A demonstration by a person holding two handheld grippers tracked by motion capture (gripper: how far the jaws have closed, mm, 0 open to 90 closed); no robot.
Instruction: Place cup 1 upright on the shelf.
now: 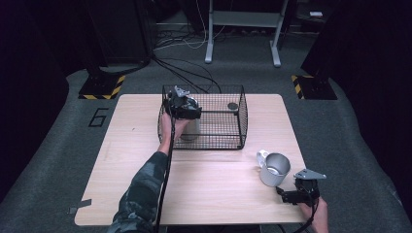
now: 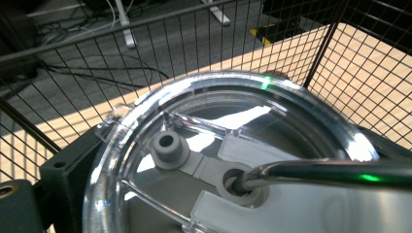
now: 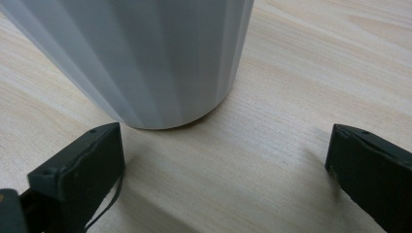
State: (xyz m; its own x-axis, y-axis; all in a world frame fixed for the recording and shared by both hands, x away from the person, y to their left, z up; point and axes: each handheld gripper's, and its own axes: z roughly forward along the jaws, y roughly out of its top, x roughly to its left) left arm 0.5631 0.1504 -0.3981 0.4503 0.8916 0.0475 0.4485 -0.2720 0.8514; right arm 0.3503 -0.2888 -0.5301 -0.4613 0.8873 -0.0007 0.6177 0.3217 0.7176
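The left tongs [image 1: 183, 108] were inside the wire basket [image 1: 241, 116] at the far side of the counter [image 1: 209, 194], held over a tumbler [image 1: 190, 130] standing in the basket's left end. In the left gripper view the tumbler's clear lid [image 2: 145, 104] lay right between the jaws, with a metal straw [image 2: 335, 174] through its hole; whether the jaws pressed on the lid could not be told. The step in hand appeared to be setting the tumbler into the basket, or lifting it out.

The right tongs [image 1: 291, 195] rested low at the near right of the counter, jaws spread wide and holding nothing. A grey mug [image 1: 275, 169] stood just ahead of them, upright, apart from both jaws.

Judged from this, the next move called for advancing the right tongs so the jaws straddled the mug's wall, then closing squarely to avoid tipping it.
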